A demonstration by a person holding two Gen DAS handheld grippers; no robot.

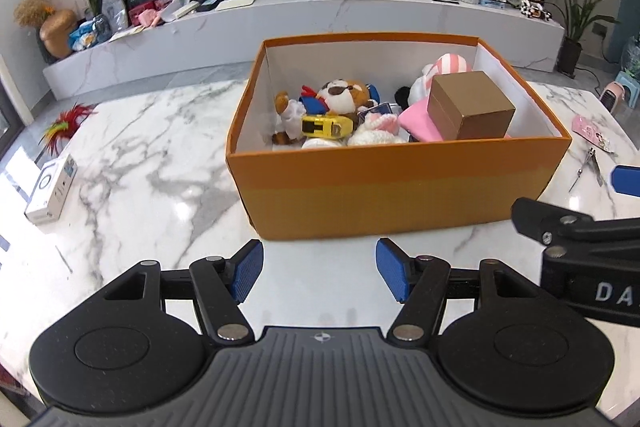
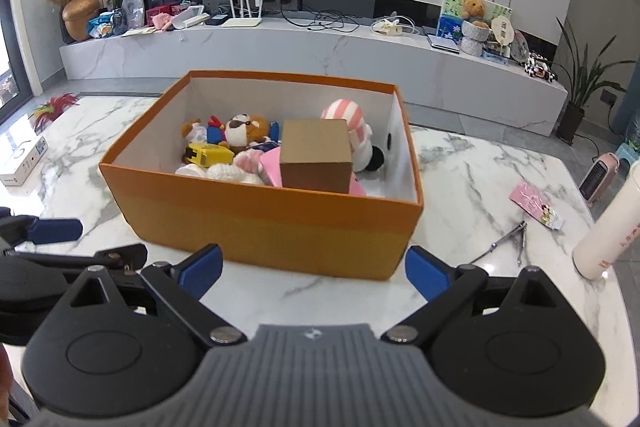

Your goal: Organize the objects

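Both tools sit at the near edge of the table, facing the orange box (image 1: 396, 183). Left tool (image 1: 319, 273): jaws apart, nothing btwn them. Right tool (image 2: 314, 273): jaws wide apart, also empty. Box sits mid-table, open top, already packed w/ a brown carton (image 2: 316, 157), yellow toy car (image 1: 326, 127), plush bear (image 1: 344, 95), striped plush (image 2: 346, 115) and pink cloth.

Still out on the table: clippers (image 2: 510, 239) and a pink packet (image 2: 536, 205) toward the right edge, a white bottle (image 2: 608, 227) at the right edge, a white pkg (image 1: 52, 191) and feather toy (image 1: 64, 125) at the left edge.

Step, as I read it: btwn items, picking the next target. Clippers look closest to the right tool. Next move prob calls for swinging right, dropping low to the table and closing on the thin metal, which lies flat, so a tricky pinch.
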